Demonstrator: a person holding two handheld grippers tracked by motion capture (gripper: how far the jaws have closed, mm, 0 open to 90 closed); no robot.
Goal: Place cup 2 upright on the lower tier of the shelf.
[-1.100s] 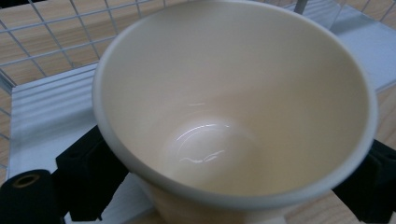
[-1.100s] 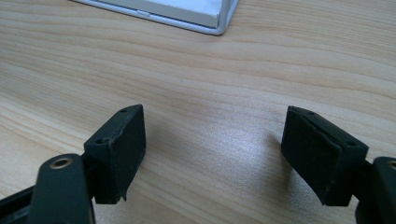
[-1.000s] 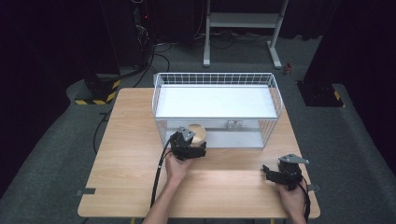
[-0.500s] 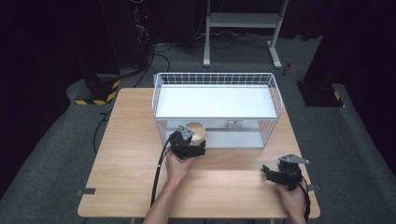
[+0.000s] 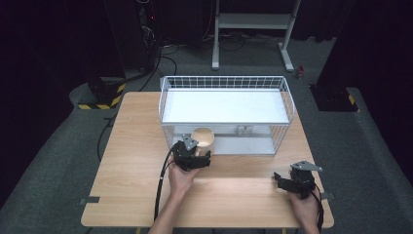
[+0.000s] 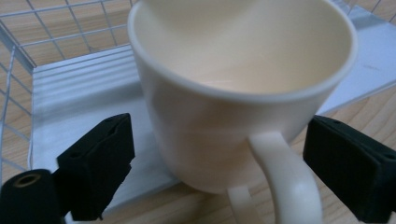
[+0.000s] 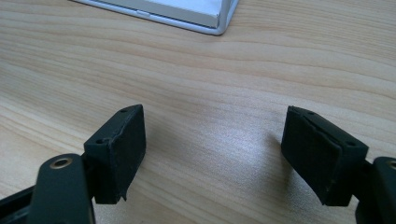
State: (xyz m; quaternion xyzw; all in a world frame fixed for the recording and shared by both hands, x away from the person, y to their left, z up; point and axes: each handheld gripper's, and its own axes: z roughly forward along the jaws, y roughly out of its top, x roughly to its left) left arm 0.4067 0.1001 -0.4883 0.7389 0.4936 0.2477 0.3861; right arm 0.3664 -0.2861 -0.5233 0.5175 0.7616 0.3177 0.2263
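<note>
A cream mug (image 5: 204, 137) stands upright at the front opening of the white wire basket (image 5: 224, 82), on the edge of its low metal base. In the left gripper view the mug (image 6: 233, 93) is close up with its handle toward the camera. My left gripper (image 6: 215, 154) is open around it, its black pads (image 6: 100, 163) standing apart from the mug's sides. In the high view the left gripper (image 5: 196, 155) sits just in front of the mug. My right gripper (image 5: 281, 180) rests near the table's front right, open over bare wood (image 7: 215, 149), holding nothing.
The basket holds a white shelf (image 5: 224, 107) above its base, so the space over the mug is low. The wooden table (image 5: 131, 165) has free room to the left and in the front middle. The left gripper's cable (image 5: 160, 190) trails back toward the table's front edge.
</note>
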